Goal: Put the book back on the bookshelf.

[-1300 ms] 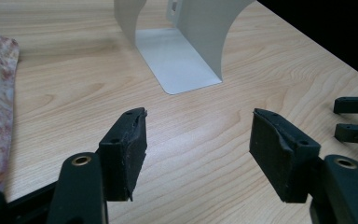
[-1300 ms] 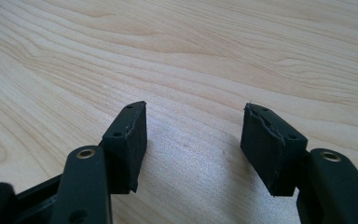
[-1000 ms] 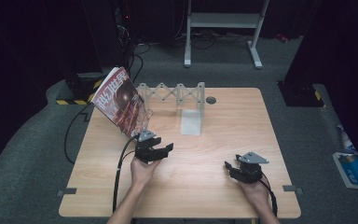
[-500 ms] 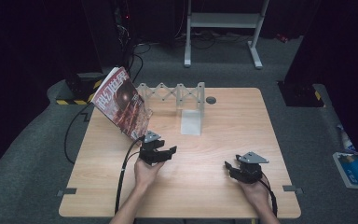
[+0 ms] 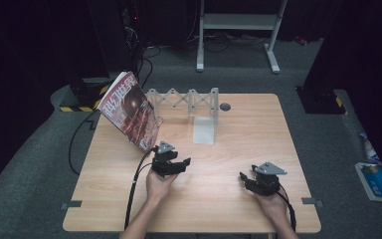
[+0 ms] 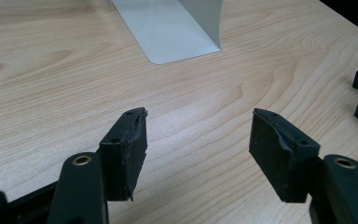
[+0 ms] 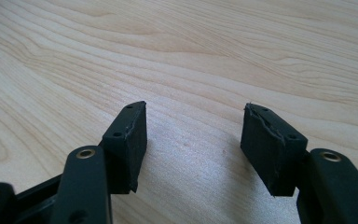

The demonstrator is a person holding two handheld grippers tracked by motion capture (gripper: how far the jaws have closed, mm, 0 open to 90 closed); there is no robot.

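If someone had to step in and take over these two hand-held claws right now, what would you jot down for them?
Left gripper: jaws open, nothing between them, low over the table, close to the magazine.
Right gripper: jaws open, nothing held, near the front right.
Magazine leans tilted at the left end of the folding rack; a white bookend stands in front of the rack.
Done: magazine propped, not gripped.
Left: probably to stand it upright in the rack.

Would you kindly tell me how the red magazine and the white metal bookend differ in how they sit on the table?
The red glossy magazine stands tilted at the table's left rear, leaning against the grey accordion rack; the white L-shaped metal bookend stands with its base plate flat near the middle. The magazine is colourful with printed lettering; the bookend is plain. Neither is touched by the left gripper.
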